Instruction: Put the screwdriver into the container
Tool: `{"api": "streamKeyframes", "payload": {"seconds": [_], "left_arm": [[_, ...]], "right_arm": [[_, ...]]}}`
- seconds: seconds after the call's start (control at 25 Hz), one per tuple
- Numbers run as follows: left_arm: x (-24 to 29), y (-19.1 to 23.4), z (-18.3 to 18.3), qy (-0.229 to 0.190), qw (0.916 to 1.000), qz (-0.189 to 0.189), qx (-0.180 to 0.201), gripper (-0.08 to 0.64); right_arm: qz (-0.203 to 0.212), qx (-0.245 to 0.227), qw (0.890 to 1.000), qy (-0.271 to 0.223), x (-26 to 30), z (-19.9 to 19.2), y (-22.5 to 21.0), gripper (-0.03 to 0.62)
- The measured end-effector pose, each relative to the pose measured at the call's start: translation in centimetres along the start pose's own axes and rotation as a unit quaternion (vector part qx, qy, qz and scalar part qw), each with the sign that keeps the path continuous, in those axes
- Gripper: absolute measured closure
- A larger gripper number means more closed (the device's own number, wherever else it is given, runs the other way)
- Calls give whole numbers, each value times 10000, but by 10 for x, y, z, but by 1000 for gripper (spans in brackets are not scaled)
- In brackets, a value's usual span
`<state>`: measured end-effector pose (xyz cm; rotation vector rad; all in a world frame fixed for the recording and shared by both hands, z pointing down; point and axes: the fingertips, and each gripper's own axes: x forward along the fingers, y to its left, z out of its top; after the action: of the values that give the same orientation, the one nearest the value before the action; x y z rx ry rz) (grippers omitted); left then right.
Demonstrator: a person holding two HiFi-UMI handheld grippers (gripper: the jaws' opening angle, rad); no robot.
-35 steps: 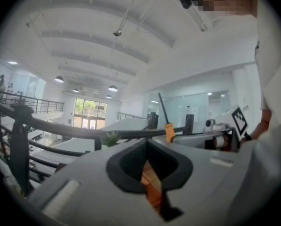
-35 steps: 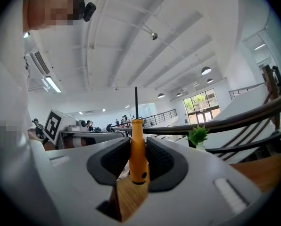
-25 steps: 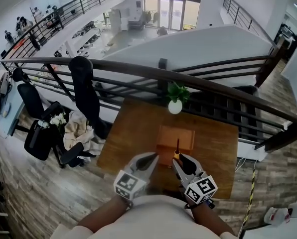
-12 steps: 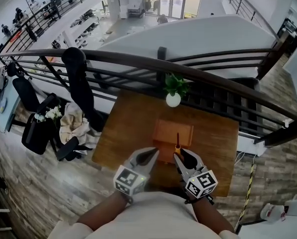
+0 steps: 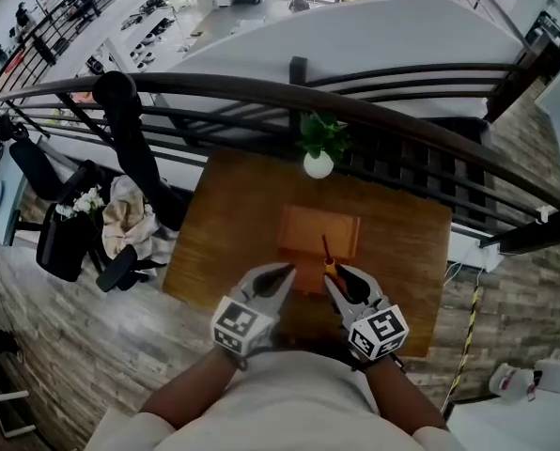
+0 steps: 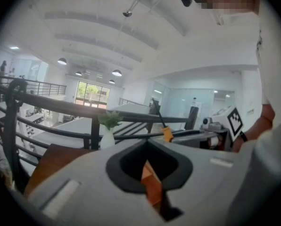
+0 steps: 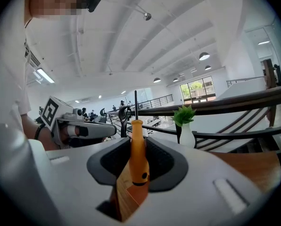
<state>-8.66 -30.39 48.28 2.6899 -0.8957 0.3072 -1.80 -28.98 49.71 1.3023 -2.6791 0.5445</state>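
The screwdriver (image 7: 138, 154) sits mid-frame, shaft pointing up, its orange handle clamped in my right gripper (image 5: 337, 281), at the near edge of the orange container (image 5: 319, 231) on the wooden table (image 5: 228, 228). My left gripper (image 5: 278, 276), just left, is closed and empty.

Both my grippers, left (image 5: 282, 272) and right (image 5: 340, 278), sink closer to the table (image 5: 219, 242). The screwdriver (image 5: 329, 263) shaft now leans left over the container (image 5: 303, 228); before, it stood straight. Table and plant (image 5: 319, 139) sit higher in view.
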Motion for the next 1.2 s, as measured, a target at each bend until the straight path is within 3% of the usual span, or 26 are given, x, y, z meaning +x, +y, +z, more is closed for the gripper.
{"api": "streamKeyframes", "payload": {"seconds": [1.2], "left_arm": [[65,50,-138,1040,9911,198,-809,555]], "right_arm": [[292,-239,9886,1461,52,-127,-59,482]]}}
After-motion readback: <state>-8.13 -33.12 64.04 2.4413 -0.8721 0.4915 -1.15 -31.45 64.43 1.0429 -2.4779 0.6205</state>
